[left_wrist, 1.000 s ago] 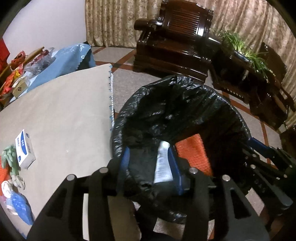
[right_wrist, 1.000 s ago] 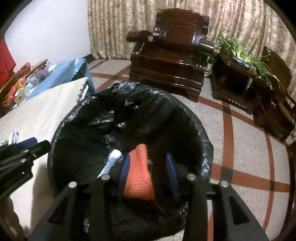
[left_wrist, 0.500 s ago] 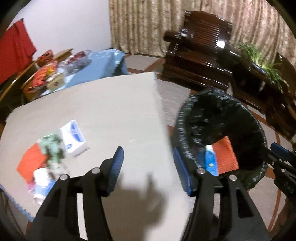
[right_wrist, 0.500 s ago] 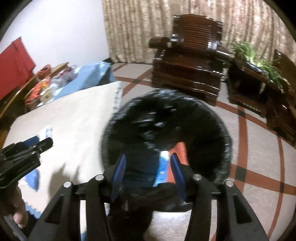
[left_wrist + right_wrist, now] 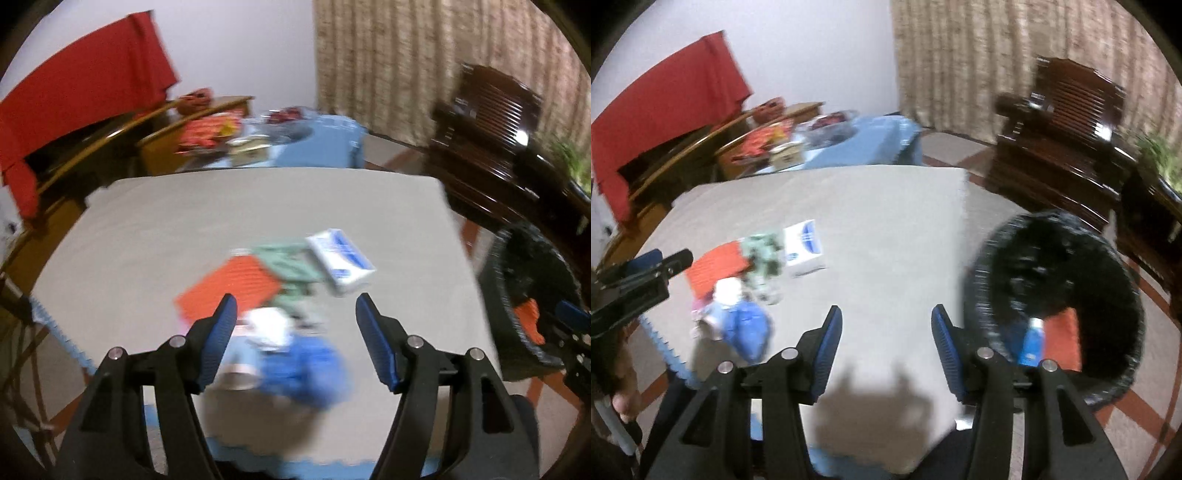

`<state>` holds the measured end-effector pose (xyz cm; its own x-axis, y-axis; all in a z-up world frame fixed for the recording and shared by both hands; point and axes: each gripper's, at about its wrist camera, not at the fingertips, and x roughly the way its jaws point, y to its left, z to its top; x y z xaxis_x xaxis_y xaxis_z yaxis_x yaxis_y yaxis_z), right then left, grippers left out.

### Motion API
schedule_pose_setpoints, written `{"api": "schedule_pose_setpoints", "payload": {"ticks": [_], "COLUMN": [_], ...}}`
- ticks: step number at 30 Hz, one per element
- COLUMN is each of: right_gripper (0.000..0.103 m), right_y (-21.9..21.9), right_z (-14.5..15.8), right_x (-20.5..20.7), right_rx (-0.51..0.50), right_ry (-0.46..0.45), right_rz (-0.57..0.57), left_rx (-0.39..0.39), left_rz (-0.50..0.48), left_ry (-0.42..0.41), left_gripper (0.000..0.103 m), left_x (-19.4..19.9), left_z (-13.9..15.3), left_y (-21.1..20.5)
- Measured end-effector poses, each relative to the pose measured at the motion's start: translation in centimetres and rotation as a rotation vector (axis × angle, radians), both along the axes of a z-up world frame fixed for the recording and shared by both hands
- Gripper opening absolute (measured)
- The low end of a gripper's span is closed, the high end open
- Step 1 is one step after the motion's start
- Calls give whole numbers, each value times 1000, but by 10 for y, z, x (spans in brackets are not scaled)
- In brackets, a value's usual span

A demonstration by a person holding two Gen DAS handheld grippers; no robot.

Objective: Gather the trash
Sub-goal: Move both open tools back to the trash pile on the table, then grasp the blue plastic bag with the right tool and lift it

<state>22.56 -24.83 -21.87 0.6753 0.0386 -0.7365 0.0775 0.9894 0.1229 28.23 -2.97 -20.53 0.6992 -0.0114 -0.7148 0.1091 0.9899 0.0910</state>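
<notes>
A pile of trash lies on the grey table [image 5: 184, 221]: a white and blue box [image 5: 341, 260], an orange cloth [image 5: 231, 290], green crumpled stuff [image 5: 290, 264], a white piece [image 5: 269, 326] and a blue bag [image 5: 308, 367]. My left gripper [image 5: 295, 314] is open and empty, just above the pile. My right gripper [image 5: 886, 323] is open and empty over bare table, right of the pile [image 5: 746, 280]. The black-lined bin [image 5: 1056, 295] stands to the right, holding an orange cloth [image 5: 1063, 343] and a blue and white tube [image 5: 1032, 341].
A dark wooden armchair [image 5: 1067, 122] and a plant stand beyond the bin. A cluttered blue-covered table [image 5: 295, 144] and a red-draped chair [image 5: 74, 92] are behind the grey table. The floor is tiled with red stripes.
Both grippers swung left, away from the bin and toward the table. The tube and the orange cloth they held a second ago now lie in the bin. Both jaws are open.
</notes>
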Motion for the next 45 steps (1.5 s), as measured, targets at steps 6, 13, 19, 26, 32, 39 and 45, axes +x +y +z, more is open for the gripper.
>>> {"api": "schedule_pose_setpoints", "payload": {"ticks": [6,13,19,26,32,39,45], "right_gripper": [50,50,51,63,64,31,12], "right_y": [69,128,160,179,185,185,159], "right_z": [-5,-30,-53,-83,-112,-123,-99], "right_x": [13,25,35,56,81,89,81], "right_rx": [-19,-19,-48,-70,-74,-34,-3], "right_ry": [-7,8,22,51,119,156,111], "right_rz": [100,206,254,281,293,338,297], "left_rx": [11,3,-59,-90,-114,-107,-82], "left_rz": [120,166,165,143,136,123,85], "left_ry": [-30,-53,-57,24,83,118,142], "left_gripper": [68,68,77,80,80,80,80], "left_x": [-5,-16,-27,-20,-8,-1,4], "left_z": [0,-15,-43,-85,-104,-112,-115], "left_y": [73,116,133,137,141,133,109]}}
